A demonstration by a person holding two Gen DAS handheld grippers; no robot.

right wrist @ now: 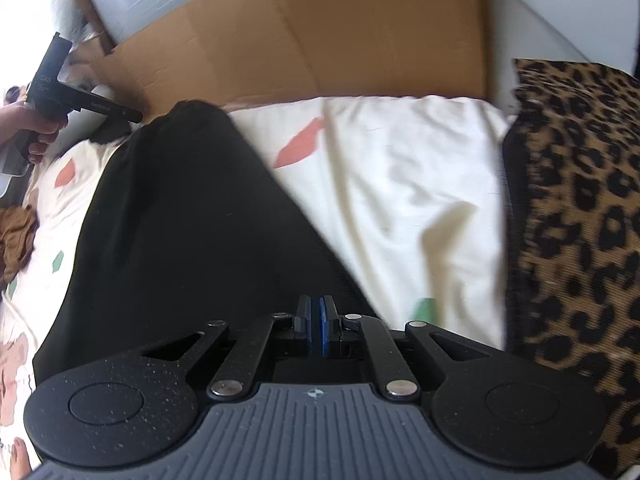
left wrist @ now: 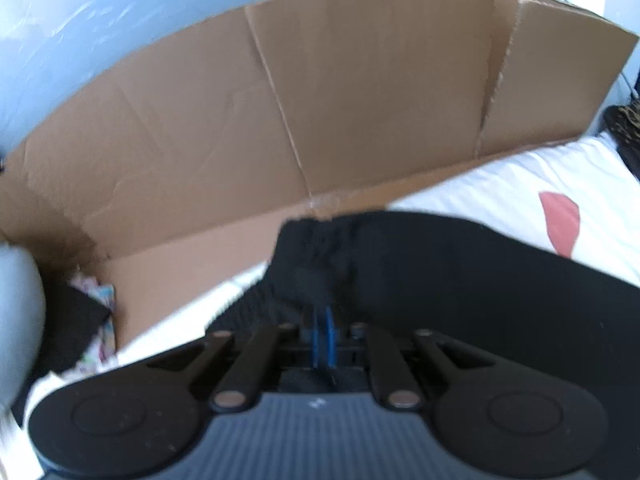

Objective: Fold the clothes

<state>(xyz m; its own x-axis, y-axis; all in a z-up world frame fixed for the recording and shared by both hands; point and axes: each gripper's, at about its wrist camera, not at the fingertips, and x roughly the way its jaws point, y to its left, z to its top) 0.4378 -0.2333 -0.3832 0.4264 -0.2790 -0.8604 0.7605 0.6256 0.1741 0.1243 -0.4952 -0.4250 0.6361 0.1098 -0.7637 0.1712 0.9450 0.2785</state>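
A black garment (right wrist: 180, 220) lies stretched over a white bed sheet (right wrist: 400, 184) with coloured patches. In the right wrist view my right gripper (right wrist: 316, 316) is shut, its blue pads pinching the garment's near edge. My left gripper (right wrist: 134, 117), held by a hand (right wrist: 28, 128), reaches the garment's bunched far corner. In the left wrist view the left gripper (left wrist: 323, 320) is shut, its blue pads buried in that gathered corner of the black garment (left wrist: 460, 280). The cloth runs off to the right from there.
A large open cardboard box (left wrist: 320, 100) stands just behind the garment, against a pale wall. A leopard-print cloth (right wrist: 580, 220) covers the bed's right side. A brown crumpled cloth (right wrist: 16, 240) lies at the left. More fabric (left wrist: 92, 320) sits beside the box.
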